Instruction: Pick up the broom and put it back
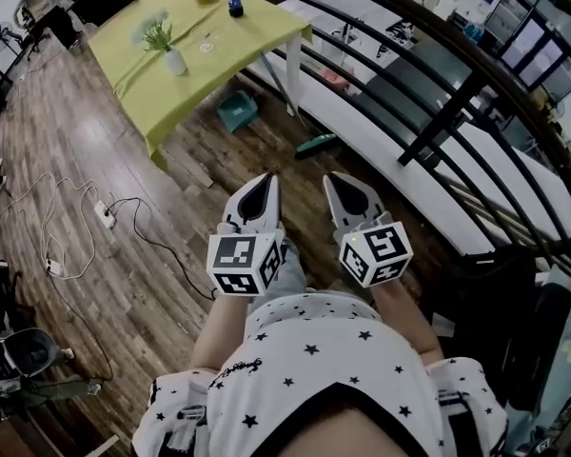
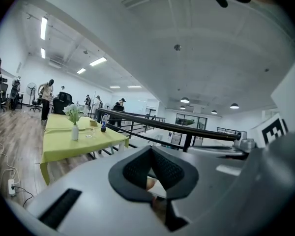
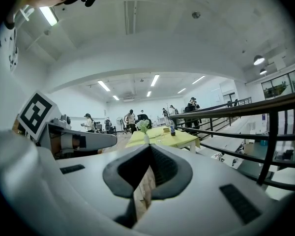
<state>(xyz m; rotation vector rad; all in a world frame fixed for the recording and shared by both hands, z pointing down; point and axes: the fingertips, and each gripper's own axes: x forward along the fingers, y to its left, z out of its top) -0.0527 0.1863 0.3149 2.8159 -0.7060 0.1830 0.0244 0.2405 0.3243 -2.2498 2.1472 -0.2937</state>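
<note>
left gripper [image 1: 266,181] and right gripper [image 1: 336,179], side by side on the near side of the bench [image 1: 143,89], each with fingers closed together on nothing. a teal piece, apparently the broom [image 1: 315,144] head, lies on the floor beside the bench's leg, well apart from both.

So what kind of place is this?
Likely an open-plan office or lab on an upper floor: a black railing overlooks a lower level, with a wooden floor and a green-clothed table.
</note>
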